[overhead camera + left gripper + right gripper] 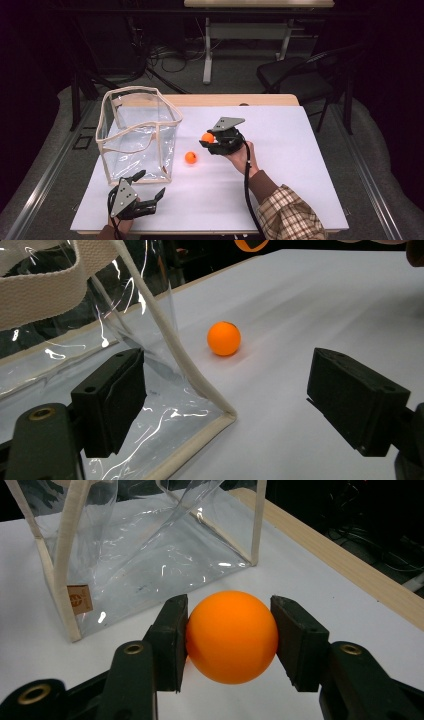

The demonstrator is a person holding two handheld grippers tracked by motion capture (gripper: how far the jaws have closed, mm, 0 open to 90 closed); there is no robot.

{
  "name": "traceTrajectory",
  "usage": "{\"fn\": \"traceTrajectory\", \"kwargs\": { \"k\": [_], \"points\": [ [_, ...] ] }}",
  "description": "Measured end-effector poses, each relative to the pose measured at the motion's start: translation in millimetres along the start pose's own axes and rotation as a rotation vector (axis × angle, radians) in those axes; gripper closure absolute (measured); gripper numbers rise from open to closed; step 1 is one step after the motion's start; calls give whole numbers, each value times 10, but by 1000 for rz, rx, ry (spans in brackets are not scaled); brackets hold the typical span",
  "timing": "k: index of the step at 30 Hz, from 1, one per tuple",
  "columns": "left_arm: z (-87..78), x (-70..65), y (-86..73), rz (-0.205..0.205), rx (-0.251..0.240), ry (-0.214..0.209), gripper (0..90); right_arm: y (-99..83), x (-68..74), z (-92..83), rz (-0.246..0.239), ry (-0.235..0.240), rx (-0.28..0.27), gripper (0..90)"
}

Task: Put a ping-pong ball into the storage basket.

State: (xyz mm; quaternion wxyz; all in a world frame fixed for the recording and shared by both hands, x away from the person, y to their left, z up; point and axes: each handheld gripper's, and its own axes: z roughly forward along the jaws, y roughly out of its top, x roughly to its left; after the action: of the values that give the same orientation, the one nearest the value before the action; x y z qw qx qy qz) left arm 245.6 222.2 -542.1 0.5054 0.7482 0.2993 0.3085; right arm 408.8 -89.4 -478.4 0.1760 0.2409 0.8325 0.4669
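Note:
My right gripper (209,140) is shut on an orange ball (231,636), held just above the white table a little right of the clear bag (136,134); both pads press its sides. A second orange ball (190,158) lies loose on the table between the bag and the right gripper, and it appears past the bag's corner (224,338) in the left gripper view. My left gripper (150,186) rests near the front edge, open, its jaws straddling the bag's near bottom corner (220,417) without touching it.
The clear bag with cream fabric trim stands upright with its top open at the left of the white table (300,165). A dark folding chair (300,75) and another desk stand beyond the far edge. Cables trail from both grippers.

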Motion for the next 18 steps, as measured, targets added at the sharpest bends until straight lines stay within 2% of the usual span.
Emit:
{"fn": "traceTrajectory", "kwargs": {
  "k": [18],
  "points": [
    [0, 1, -1, -1, 0, -2, 158, 196, -12, 65, -23, 15, 0, 512]
  ]
}}
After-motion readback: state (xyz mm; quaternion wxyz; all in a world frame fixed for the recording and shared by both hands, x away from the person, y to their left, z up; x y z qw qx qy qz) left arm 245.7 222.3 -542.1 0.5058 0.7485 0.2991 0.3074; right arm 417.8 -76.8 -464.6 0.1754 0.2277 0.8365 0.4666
